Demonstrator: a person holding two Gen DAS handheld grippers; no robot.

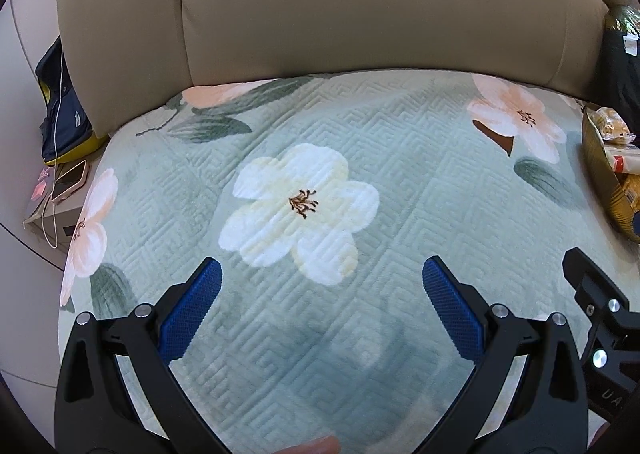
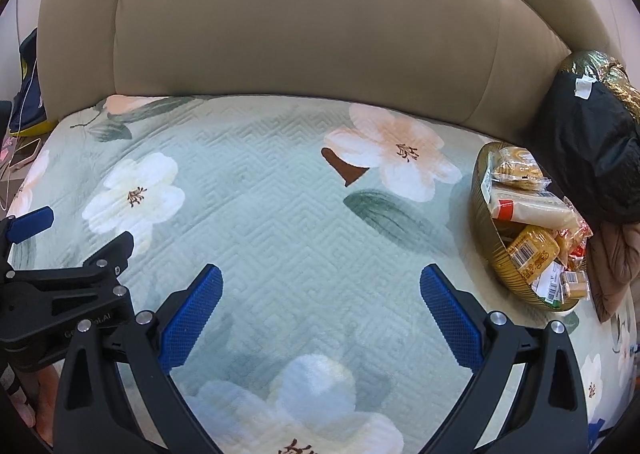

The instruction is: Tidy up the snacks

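Note:
A gold ribbed bowl (image 2: 486,238) sits at the right end of the sofa seat, heaped with several wrapped snacks: biscuit packs (image 2: 518,170), a long white pack (image 2: 532,210) and a yellow pack (image 2: 534,250). The bowl's edge (image 1: 600,170) also shows at the right of the left wrist view. My right gripper (image 2: 320,286) hovers open over the flowered seat cover, left of the bowl, with nothing between its blue pads. Further left my left gripper (image 1: 322,282) hangs open and empty above a white flower (image 1: 300,210).
A beige sofa backrest (image 2: 304,34) closes off the far side. A dark jacket and green cushion (image 2: 592,134) lie at the right behind the bowl. On a side ledge at the left rest a phone (image 1: 70,180), a white cable and a dark blue bag (image 1: 64,106).

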